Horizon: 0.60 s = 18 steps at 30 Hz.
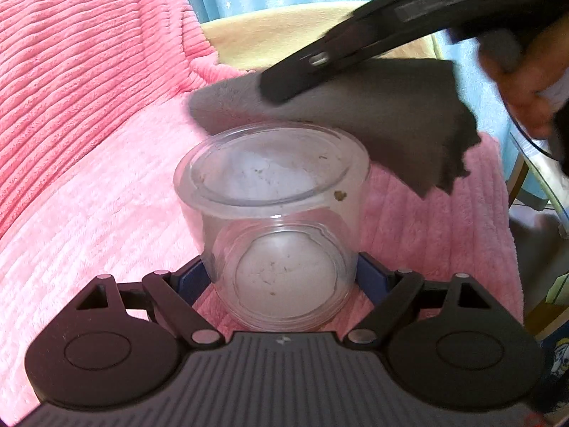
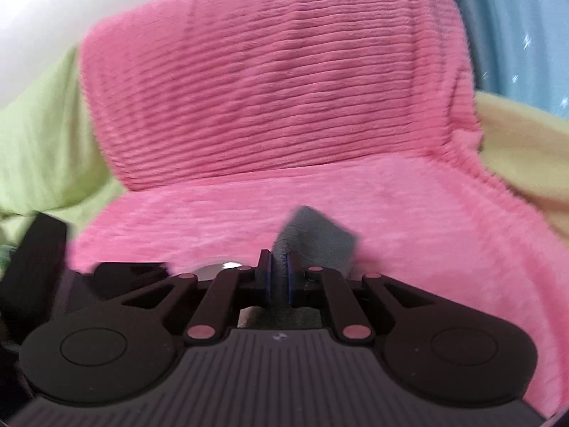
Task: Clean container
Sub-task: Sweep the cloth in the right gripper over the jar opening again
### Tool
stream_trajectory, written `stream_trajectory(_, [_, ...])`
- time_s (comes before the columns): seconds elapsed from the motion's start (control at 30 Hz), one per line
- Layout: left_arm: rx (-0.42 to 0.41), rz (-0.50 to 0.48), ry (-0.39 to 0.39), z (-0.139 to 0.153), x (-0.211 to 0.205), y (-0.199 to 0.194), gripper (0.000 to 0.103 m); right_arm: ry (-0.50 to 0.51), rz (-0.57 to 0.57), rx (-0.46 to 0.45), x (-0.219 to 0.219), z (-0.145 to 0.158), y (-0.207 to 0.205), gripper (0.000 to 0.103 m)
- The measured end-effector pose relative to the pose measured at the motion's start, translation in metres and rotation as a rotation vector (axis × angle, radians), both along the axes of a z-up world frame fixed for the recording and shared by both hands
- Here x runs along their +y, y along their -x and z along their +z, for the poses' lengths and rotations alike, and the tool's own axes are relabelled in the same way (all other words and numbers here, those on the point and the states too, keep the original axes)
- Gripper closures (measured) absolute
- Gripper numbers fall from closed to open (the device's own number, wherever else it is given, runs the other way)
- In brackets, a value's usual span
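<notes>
Left tongs (image 1: 281, 277) clamp the soiled clear container (image 1: 272, 220); right tongs (image 2: 279, 277) pinch a grey cloth (image 1: 373, 106) above its rim.

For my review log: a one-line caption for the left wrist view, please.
Left gripper grips a clear, crumb-flecked container on a pink blanket; right gripper holds a grey cloth above its rim.

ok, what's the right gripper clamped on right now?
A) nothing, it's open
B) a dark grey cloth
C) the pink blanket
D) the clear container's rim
B. In the right wrist view the right gripper is shut on a dark grey cloth; the left wrist view shows that cloth hanging above the clear container, which the left gripper holds.
</notes>
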<state>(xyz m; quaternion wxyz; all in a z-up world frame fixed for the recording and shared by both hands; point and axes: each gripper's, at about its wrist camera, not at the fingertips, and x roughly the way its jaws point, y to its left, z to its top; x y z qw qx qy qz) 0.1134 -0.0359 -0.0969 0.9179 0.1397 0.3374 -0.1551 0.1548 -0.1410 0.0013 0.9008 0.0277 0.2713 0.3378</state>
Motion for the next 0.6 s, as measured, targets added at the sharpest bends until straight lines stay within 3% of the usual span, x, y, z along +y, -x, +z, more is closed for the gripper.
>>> stream_trajectory(0.13, [-0.003,-0.013,-0.008,-0.001,0.006,0.007,0.017,-0.040,0.190,0.015,-0.001,0.009,0.015,0.096])
stream_trajectory(0.2, [-0.003,-0.121,-0.018,0.008,0.058,0.003,0.017,-0.031,0.256,0.031,0.006,0.006,0.018,0.096])
stream_trajectory(0.3, [-0.004,-0.121,-0.020,0.010,0.055,-0.002,0.017,-0.013,0.290,0.060,0.019,-0.005,0.015,0.096])
stream_trajectory(0.4, [0.004,-0.117,-0.015,0.014,0.051,-0.011,0.017,-0.068,0.308,0.096,0.025,-0.014,0.007,0.096])
stream_trajectory(0.6, [0.010,-0.114,-0.021,0.004,0.069,-0.051,0.017,-0.049,0.300,0.045,0.039,-0.015,0.004,0.098])
